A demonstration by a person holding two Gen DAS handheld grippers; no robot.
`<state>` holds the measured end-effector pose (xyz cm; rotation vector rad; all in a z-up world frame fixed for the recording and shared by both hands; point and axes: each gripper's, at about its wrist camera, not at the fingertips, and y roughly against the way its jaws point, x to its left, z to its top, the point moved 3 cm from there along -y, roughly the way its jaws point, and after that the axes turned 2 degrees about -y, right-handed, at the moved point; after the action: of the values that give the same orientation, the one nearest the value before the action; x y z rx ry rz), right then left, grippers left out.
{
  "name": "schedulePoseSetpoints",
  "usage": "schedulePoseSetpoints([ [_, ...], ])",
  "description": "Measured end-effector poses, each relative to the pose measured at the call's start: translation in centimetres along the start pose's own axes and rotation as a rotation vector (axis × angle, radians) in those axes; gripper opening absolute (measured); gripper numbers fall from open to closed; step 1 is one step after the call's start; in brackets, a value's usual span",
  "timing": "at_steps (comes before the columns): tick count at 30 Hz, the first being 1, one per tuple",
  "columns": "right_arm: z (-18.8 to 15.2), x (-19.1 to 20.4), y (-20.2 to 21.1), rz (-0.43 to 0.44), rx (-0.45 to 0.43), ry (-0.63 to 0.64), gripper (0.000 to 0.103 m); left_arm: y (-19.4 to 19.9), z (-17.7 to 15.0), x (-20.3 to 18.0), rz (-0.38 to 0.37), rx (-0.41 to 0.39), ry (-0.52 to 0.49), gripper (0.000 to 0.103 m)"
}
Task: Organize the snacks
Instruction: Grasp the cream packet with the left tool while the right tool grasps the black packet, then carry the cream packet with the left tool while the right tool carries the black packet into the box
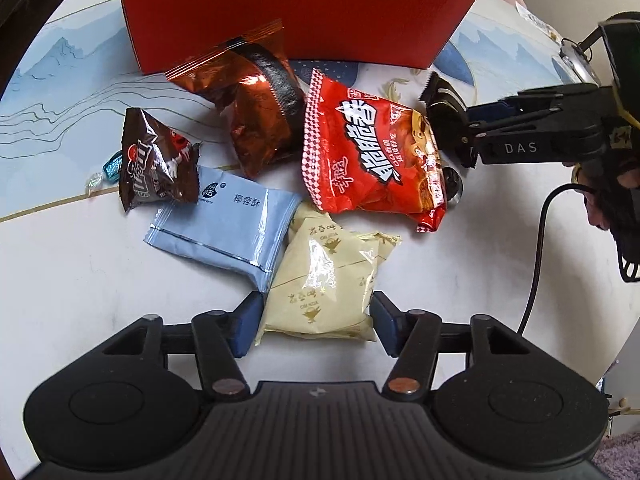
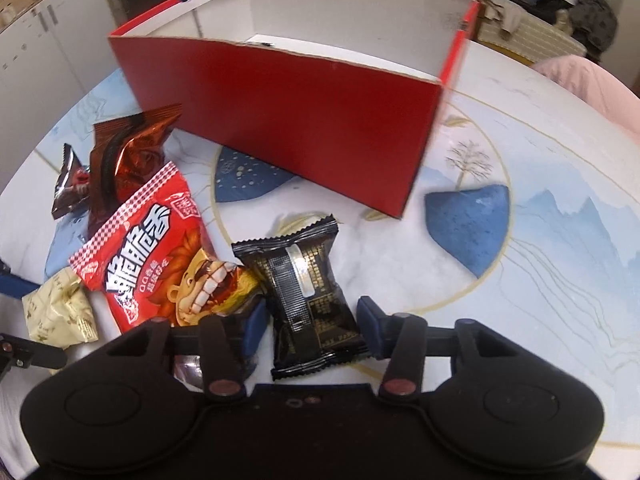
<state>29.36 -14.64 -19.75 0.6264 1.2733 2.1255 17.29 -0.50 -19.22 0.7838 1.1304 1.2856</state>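
Observation:
My left gripper [image 1: 316,326] is open, its blue pads on either side of a cream packet [image 1: 324,288] on the table, not pressing it. My right gripper [image 2: 312,326] is open around a black packet [image 2: 308,300]; it also shows in the left wrist view [image 1: 456,132]. A red snack bag [image 1: 372,152] lies in the middle, also seen in the right wrist view [image 2: 152,256]. A copper foil bag [image 1: 256,108], a brown candy bag [image 1: 156,164] and a pale blue packet [image 1: 228,224] lie around it. A red open box [image 1: 288,12] stands behind.
The round table [image 1: 72,264] has a painted blue landscape. A small wrapped candy [image 1: 108,168] lies left of the brown bag. A black cable [image 1: 536,264] hangs at the right. The box's white inside [image 2: 352,20] faces the right wrist camera.

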Motion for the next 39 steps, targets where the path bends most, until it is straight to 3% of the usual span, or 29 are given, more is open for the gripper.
schedulePoseSetpoints([
  [6, -1.2, 0.1, 1.2, -0.035, -0.02, -0.089, 0.04, 0.3, -0.4, 0.2, 0.003, -0.001, 0.006, 0.053],
  [17, -3.7, 2.3, 6.1, -0.038, -0.087, -0.222, 0.039, 1.9, -1.9, 1.5, -0.051, -0.001, 0.064, 0.05],
  [28, -3.9, 5.4, 10.4, -0.027, -0.161, -0.256, 0.039, 6.3, -2.4, 2.6, -0.074, -0.102, 0.092, 0.048],
  [39, -1.3, 8.4, 14.7, -0.02, -0.272, -0.246, 0.039, 12.1, 0.1, 2.8, -0.034, -0.291, 0.072, 0.048],
])
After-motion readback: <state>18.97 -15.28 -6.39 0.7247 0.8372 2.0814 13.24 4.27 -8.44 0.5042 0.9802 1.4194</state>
